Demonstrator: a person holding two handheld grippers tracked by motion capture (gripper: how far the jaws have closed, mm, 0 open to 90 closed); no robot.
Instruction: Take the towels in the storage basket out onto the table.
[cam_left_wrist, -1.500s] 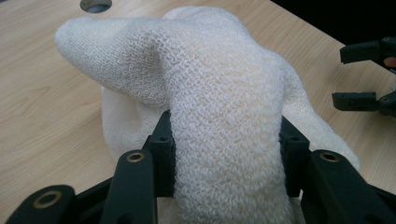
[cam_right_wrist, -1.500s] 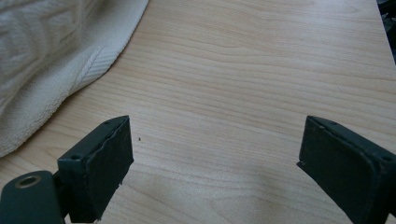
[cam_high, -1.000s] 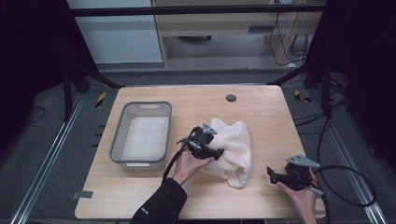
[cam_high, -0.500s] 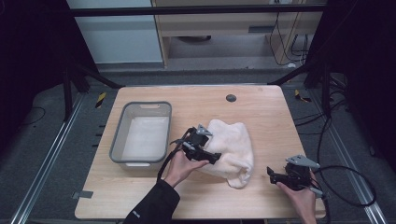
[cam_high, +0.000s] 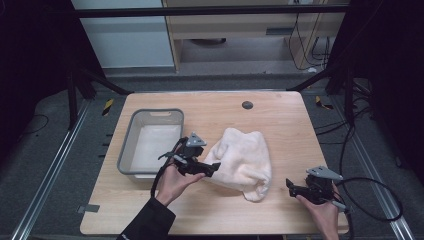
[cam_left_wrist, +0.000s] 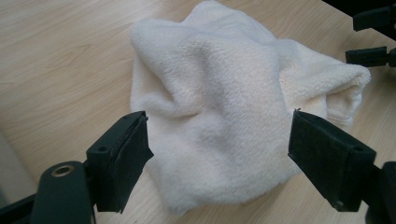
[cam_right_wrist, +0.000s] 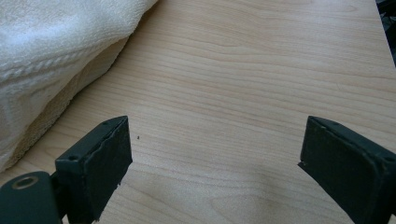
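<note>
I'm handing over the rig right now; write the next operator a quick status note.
Left tool: open, jaws either side of the towel's near edge, nothing gripped yet.
Right tool: open, low over bare table just right of the towel, holding nothing.
Towel: crumpled in a heap mid-table, not folded or spread.
Tub: left of the towel, looks empty.
Done: both tools brought up to the towel.
Left: close the left tool on the towel; likely next is to grip the other side with the right. Whether the towel goes in the tub is unclear.

Cream towel (cam_high: 243, 157), grey bin (cam_high: 131, 145), black tongs (cam_high: 215, 166), pale wood table (cam_high: 280, 120).
</note>
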